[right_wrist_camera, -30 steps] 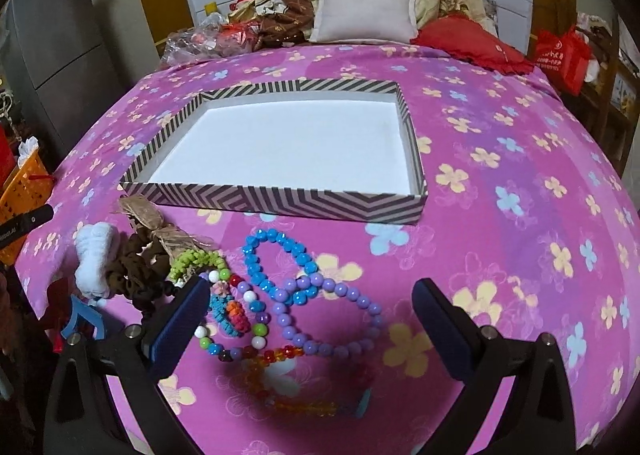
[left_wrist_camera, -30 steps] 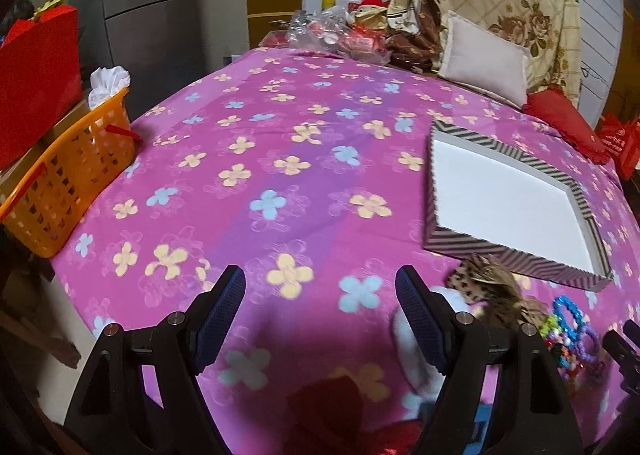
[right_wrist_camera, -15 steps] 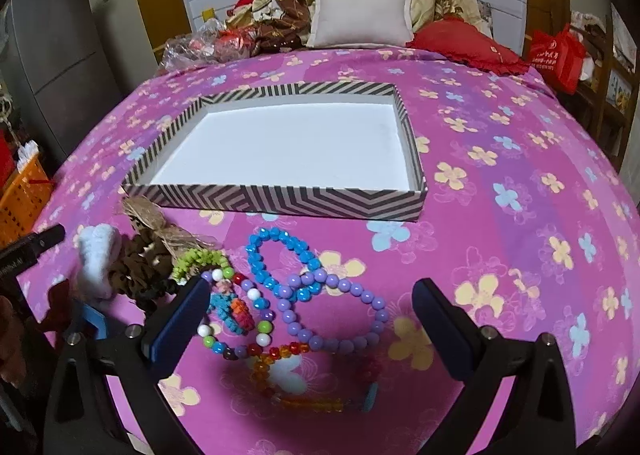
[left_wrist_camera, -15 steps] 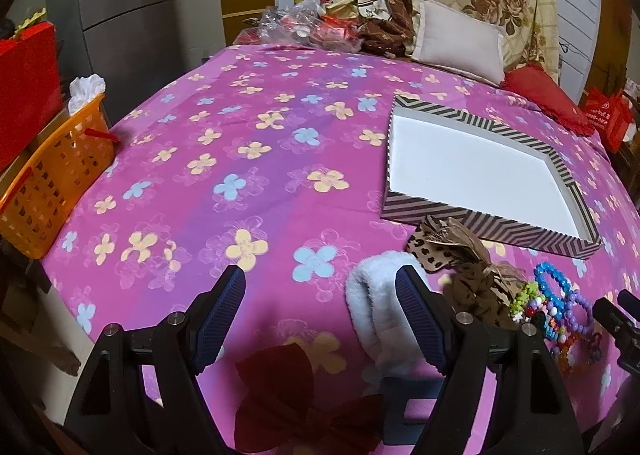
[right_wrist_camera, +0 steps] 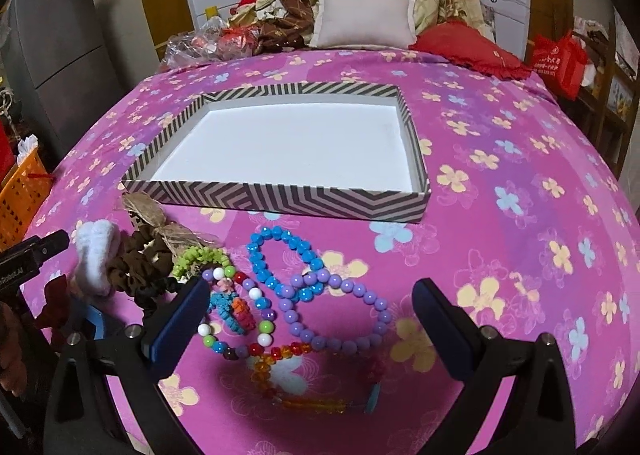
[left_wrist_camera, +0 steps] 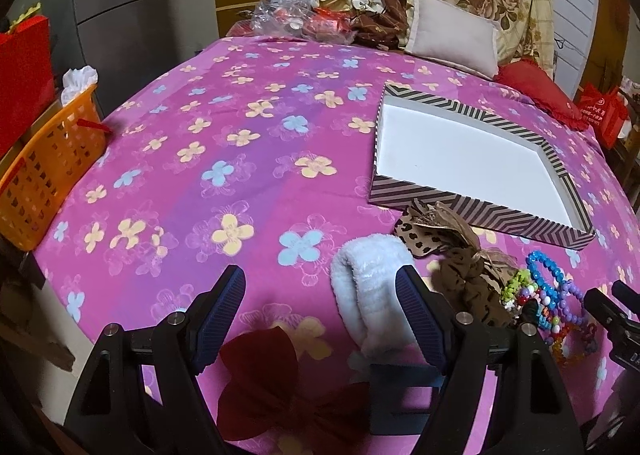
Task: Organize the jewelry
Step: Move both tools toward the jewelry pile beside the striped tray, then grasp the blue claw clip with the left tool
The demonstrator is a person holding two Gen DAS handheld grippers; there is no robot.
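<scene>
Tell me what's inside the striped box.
Nothing visible: the striped box shows only a bare white floor in both views. Its near wall hides a thin strip of floor just behind it, so that strip can't be checked.

One striped tray (right_wrist_camera: pixel 280 205) sits on the bedspread. Near it lie two plain bead loops, one blue bead bracelet (right_wrist_camera: pixel 280 255) and one purple bead bracelet (right_wrist_camera: pixel 340 315), plus one multicoloured bead strand (right_wrist_camera: pixel 240 347) and one green bead bracelet (right_wrist_camera: pixel 200 257). There is one white fluffy scrunchie (left_wrist_camera: pixel 368 287), one brown scrunchie (right_wrist_camera: pixel 140 267) and one red bow (left_wrist_camera: pixel 264 387). One orange basket (left_wrist_camera: pixel 44 175) stands at the bed's side.
</scene>
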